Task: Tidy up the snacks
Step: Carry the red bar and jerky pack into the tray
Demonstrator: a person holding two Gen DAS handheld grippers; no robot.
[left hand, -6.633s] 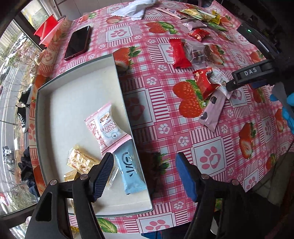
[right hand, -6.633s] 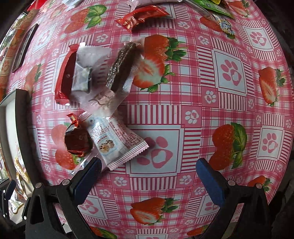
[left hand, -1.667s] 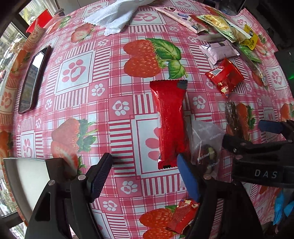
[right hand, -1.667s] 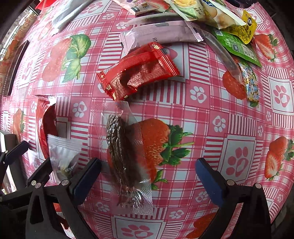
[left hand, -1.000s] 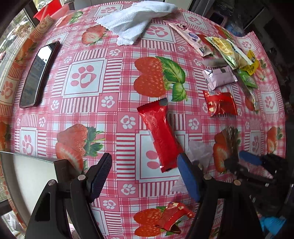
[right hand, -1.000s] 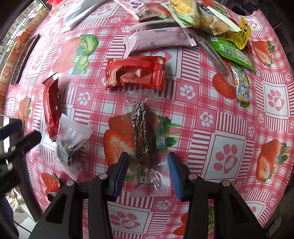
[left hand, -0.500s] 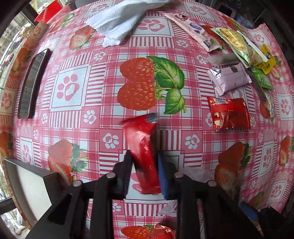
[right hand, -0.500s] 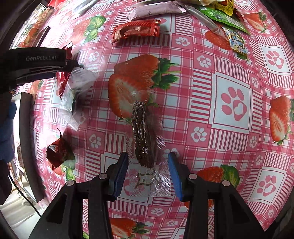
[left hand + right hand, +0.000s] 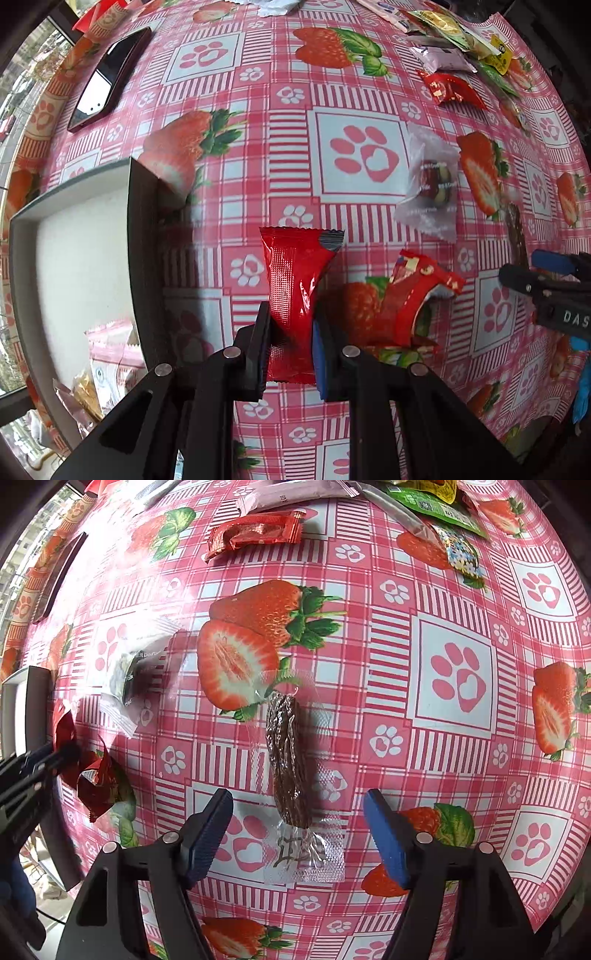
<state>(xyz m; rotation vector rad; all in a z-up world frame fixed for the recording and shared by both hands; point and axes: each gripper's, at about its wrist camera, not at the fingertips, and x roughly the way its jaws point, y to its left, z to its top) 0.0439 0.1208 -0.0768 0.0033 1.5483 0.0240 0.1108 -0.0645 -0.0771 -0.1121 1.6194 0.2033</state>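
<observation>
Red foil bar [image 9: 295, 291], centre frame, is clamped by its lower end in the left gripper [image 9: 290, 347]; slick wrapper could slide out short of the tray [image 9: 136, 236] at left. Right gripper [image 9: 297, 830] gapes apart over the clear-wrapped jerky [image 9: 288, 760], which could get snagged.

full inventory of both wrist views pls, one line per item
Red snack bar: 1, red, clamped in left claw.
Dark jerky strip: 1, brown in clear wrap, on the cloth between the right claw's open fingers.
Crumpled red wrapper: 1, right of the bar.
Clear candy pouch: 1, mid-table.
Red packet: 1, far side.
Mixed snack pile: several, far right corner.
Tray: 1, white with dark rim, left, holds a few packets.
Phone: 1, dark, far left.
Tablecloth: pink strawberry check.
Left claw: shut.
Right claw: open.
</observation>
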